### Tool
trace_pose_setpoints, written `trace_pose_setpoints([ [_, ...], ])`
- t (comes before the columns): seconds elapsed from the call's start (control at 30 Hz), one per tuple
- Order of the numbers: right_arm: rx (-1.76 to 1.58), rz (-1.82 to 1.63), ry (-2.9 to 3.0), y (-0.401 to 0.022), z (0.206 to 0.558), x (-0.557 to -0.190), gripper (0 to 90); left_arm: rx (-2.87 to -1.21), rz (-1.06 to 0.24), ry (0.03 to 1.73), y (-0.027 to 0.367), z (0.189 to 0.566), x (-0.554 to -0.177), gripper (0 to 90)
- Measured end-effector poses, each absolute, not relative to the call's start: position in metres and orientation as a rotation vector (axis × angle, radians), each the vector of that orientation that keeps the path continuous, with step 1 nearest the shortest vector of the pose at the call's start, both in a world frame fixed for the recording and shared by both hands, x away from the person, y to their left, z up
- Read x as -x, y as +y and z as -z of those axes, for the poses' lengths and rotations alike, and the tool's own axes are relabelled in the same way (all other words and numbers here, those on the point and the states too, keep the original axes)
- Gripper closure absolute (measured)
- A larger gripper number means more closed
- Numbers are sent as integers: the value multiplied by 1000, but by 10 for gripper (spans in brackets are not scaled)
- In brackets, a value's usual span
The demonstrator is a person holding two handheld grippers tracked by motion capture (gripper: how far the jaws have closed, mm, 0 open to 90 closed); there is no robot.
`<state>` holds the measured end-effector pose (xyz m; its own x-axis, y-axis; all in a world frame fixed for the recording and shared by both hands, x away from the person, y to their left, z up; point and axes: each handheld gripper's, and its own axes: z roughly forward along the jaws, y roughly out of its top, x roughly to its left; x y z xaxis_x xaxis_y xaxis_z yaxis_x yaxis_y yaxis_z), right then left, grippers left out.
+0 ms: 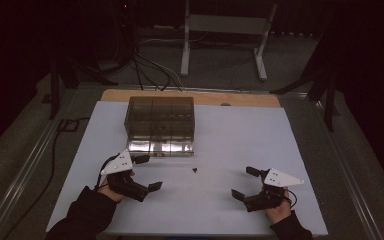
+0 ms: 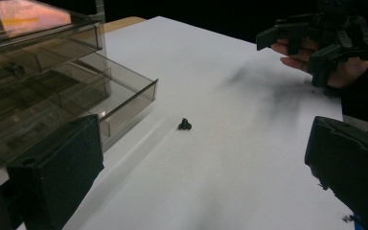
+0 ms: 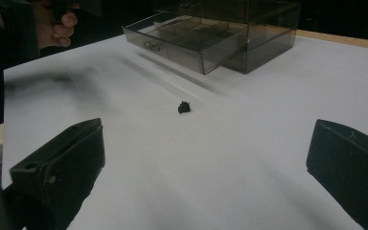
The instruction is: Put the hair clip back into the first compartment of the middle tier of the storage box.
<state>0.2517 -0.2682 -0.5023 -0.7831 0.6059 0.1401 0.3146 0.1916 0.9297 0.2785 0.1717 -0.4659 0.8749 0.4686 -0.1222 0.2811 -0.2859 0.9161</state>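
Small black part (image 1: 194, 170) is seen lying alone on the white table (image 1: 240, 145) at the centre of the high view, just below the smoky clear drawer box (image 1: 160, 125), whose bottom drawer (image 2: 120, 103) is pulled out. It is flanked by the left gripper (image 1: 145, 172) in the lower left and the right gripper (image 1: 246, 182) in the lower right, both with jaws spread wide and holding nothing. The part is judged tiny against the broad jaws, so it could be nudged across the smooth sheet or flicked away if the jaws are closed off centre. Dim light makes its shape hard to read. The protruding drawer could also be bumped by the left gripper.
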Motion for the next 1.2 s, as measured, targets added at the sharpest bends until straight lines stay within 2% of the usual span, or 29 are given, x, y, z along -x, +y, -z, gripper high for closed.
trace_pose_setpoints([
  [1.2, -876, -1639, 2223, -267, 502, -253, 0, -1959, -143, 550, 106, 485, -298, 7],
])
